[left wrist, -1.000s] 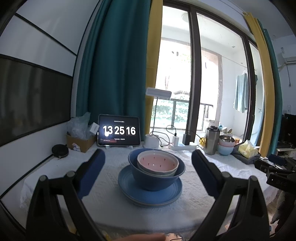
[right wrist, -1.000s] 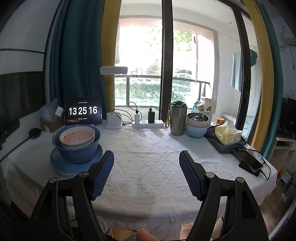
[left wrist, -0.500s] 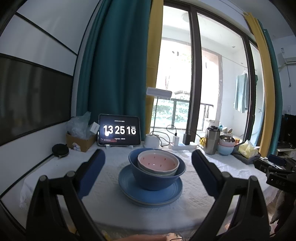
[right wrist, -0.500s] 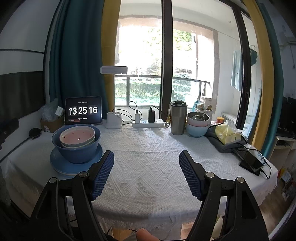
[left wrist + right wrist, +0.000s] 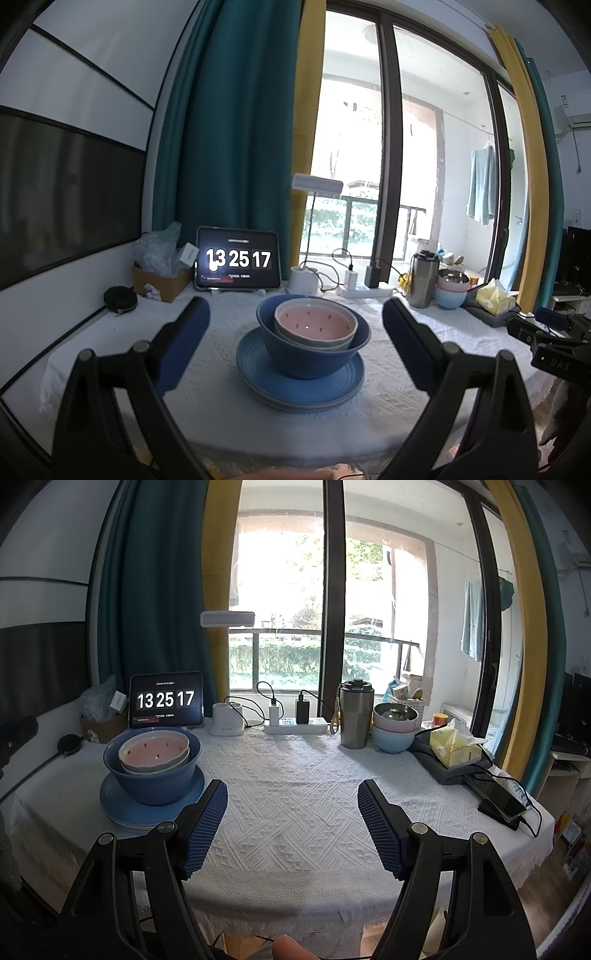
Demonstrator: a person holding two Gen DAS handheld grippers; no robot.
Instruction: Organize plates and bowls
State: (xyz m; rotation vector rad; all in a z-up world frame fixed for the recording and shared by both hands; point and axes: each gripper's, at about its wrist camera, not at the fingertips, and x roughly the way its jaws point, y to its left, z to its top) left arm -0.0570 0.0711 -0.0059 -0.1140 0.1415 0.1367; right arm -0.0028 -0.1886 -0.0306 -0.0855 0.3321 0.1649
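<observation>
Tablecloth (image 5: 221, 406): pink bowl (image 5: 315, 325) inside blue bowl (image 5: 314, 360).

Cloth-covered table (image 5: 295, 775) under blue plate (image 5: 122, 808), tablet (image 5: 166, 701)

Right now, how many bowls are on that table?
4, perhaps more hidden. A big blue bowl sits on the blue plates with a pink-lined bowl nested inside. By the steel tumbler, a pink bowl sits in a light blue bowl.

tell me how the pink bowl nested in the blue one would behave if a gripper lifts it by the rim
The pink bowl looks like glazed ceramic, so probably stiff, fragile and somewhat slippery under the pads. It sits tilted and loose inside the blue bowl, so it should lift free, though it may scrape that bowl's wall.
</observation>
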